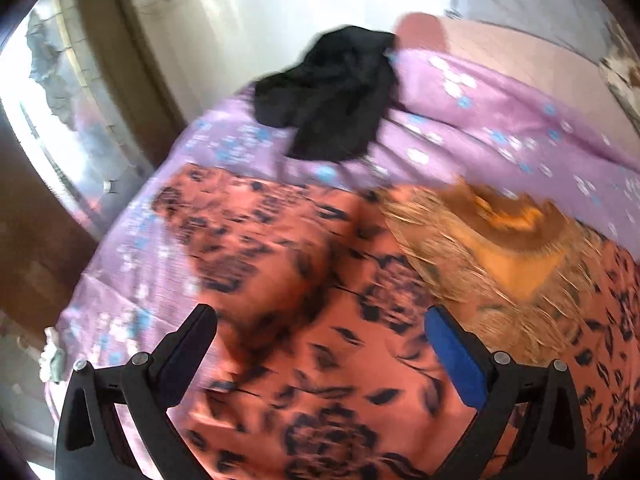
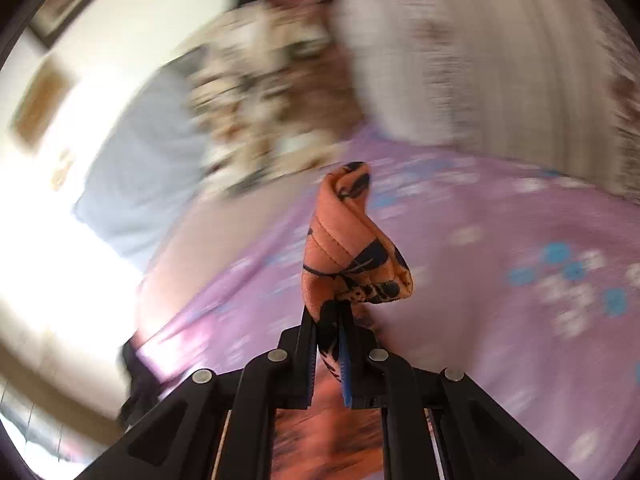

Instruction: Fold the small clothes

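An orange garment (image 1: 304, 280) with a dark flower print lies spread on the lilac bedsheet (image 1: 500, 116) in the left wrist view, with a golden-brown patterned part (image 1: 500, 248) at its right. My left gripper (image 1: 320, 320) hangs open just above the orange cloth, nothing between its fingers. In the right wrist view my right gripper (image 2: 330, 312) is shut on a stitched edge of the orange garment (image 2: 352, 248), which stands up bunched from the pads, lifted over the sheet (image 2: 500, 280).
A crumpled black garment (image 1: 336, 92) lies farther back on the sheet. Pillows (image 2: 480, 60) and a patterned cloth (image 2: 260, 100) sit at the bed's head. A pale wall and a wooden frame (image 1: 132, 60) border the bed's left side.
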The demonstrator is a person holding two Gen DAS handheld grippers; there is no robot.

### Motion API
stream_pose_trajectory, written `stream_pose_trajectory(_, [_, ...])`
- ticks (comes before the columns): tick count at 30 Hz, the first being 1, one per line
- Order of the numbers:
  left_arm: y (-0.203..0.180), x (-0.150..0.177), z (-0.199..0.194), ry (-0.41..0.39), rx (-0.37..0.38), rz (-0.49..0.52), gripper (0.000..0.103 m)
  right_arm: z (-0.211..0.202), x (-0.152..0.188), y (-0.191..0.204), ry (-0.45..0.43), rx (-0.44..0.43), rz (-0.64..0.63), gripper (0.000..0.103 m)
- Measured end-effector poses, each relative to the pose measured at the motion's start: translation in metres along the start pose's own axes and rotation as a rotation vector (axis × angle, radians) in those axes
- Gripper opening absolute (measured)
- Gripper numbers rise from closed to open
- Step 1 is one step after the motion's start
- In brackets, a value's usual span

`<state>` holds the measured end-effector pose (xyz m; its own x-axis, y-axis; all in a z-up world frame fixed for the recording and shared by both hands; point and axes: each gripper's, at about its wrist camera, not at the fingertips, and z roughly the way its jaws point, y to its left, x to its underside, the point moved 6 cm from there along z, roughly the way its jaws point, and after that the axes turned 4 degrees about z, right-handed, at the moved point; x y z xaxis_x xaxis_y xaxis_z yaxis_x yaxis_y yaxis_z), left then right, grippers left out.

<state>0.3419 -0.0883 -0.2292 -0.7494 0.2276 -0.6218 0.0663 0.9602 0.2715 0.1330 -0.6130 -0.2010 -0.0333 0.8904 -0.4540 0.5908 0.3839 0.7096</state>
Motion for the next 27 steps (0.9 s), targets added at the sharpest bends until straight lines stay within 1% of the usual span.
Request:
stream_pose_trajectory(3, [0.035,-0.007,0.004,0.008,-0.032,-0.065,0.103,-0.002,0.047,0.081,0.068,-0.124,-0.097,0.010])
stream_pose_trajectory(4, [0.046,-0.007,0.005,0.015,-0.038,-0.087,0.103,0.000,0.071,0.113,0.098,-0.171,-0.136,0.010])
stream_pose_trajectory(5, [0.060,-0.007,0.007,0.027,-0.042,-0.118,0.103,0.002,0.089,0.131,0.117,-0.195,-0.153,0.010])
stream_pose_trajectory(7, [0.083,-0.006,0.010,0.041,-0.051,-0.174,0.103,0.010,0.135,0.174,0.186,-0.270,-0.182,0.010])
stream_pose_trajectory(9, [0.106,-0.006,0.012,0.044,-0.069,-0.221,0.103,0.019,0.178,0.206,0.247,-0.317,-0.204,0.010])
stream_pose_trajectory(10, [0.118,-0.005,0.012,0.042,-0.082,-0.241,0.103,0.028,0.208,0.224,0.291,-0.345,-0.210,0.010])
stream_pose_trajectory(11, [0.127,-0.005,0.012,0.038,-0.096,-0.254,0.103,0.033,0.223,0.232,0.316,-0.359,-0.211,0.010])
stream_pose_trajectory(12, [0.136,-0.005,0.012,0.034,-0.110,-0.264,0.103,0.041,0.246,0.243,0.358,-0.381,-0.205,0.010])
stream_pose_trajectory(13, [0.146,-0.005,0.013,0.030,-0.124,-0.275,0.103,0.048,0.273,0.254,0.419,-0.412,-0.192,0.014])
stream_pose_trajectory(14, [0.154,-0.004,0.013,0.030,-0.132,-0.284,0.103,0.055,0.290,0.261,0.463,-0.427,-0.185,0.016])
stream_pose_trajectory(15, [0.160,-0.003,0.014,0.031,-0.140,-0.294,0.103,0.061,0.310,0.269,0.516,-0.440,-0.189,0.021])
stream_pose_trajectory(16, [0.167,-0.003,0.016,0.034,-0.145,-0.305,0.103,0.066,0.338,0.277,0.592,-0.448,-0.221,0.041])
stream_pose_trajectory(17, [0.173,-0.002,0.019,0.038,-0.147,-0.313,0.103,0.072,0.348,0.283,0.632,-0.449,-0.248,0.075])
stream_pose_trajectory(18, [0.177,-0.001,0.020,0.040,-0.145,-0.318,0.103,0.072,0.365,0.287,0.679,-0.457,-0.288,0.082])
stream_pose_trajectory(19, [0.180,0.000,0.020,0.042,-0.143,-0.319,0.103,0.067,0.378,0.292,0.690,-0.490,-0.322,0.083])
stream_pose_trajectory(21, [0.179,0.000,0.020,0.041,-0.141,-0.311,0.103,0.045,0.388,0.284,0.678,-0.531,-0.356,0.083])
stream_pose_trajectory(23, [0.173,-0.001,0.019,0.033,-0.127,-0.292,0.103,0.044,0.381,0.280,0.668,-0.548,-0.343,0.083])
stream_pose_trajectory(24, [0.167,-0.002,0.018,0.026,-0.112,-0.275,0.103,0.042,0.375,0.275,0.646,-0.540,-0.331,0.083])
stream_pose_trajectory(27, [0.146,-0.004,0.017,0.018,-0.081,-0.217,0.103,0.055,0.340,0.252,0.560,-0.440,-0.332,0.083])
